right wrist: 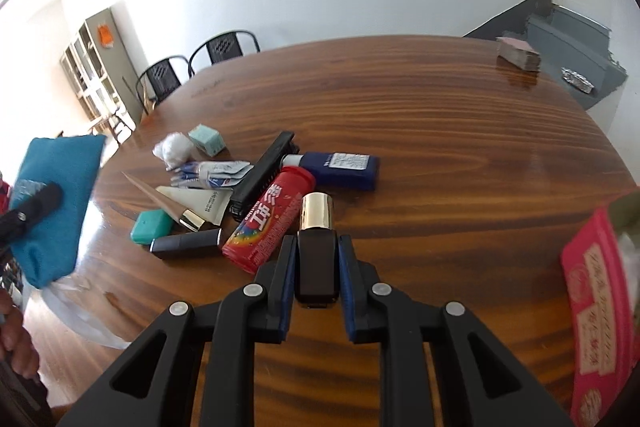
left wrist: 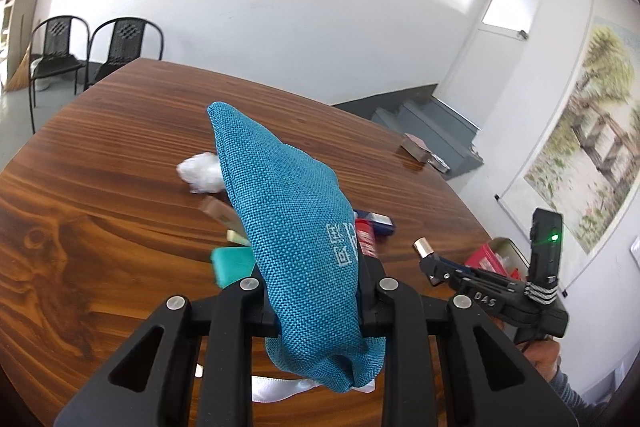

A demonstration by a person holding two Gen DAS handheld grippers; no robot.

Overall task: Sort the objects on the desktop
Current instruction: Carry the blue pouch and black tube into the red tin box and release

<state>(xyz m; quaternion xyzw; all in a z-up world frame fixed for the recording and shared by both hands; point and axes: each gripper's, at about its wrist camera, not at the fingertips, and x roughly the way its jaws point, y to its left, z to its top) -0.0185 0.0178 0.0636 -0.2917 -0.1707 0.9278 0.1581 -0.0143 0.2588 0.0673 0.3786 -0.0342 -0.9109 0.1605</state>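
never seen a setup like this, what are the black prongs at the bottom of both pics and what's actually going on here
Those prongs are hand-held two-finger grippers; a person carries one in each hand, each with its own camera looking along its fingers. The left one's picture shows the left gripper clamped on a teal fabric pouch lifted above the wooden table, with the right gripper visible alongside. The other picture shows that right gripper shut on a black lipstick with a gold end. On the table lie a red tube, a navy bottle, a black comb and a green case.
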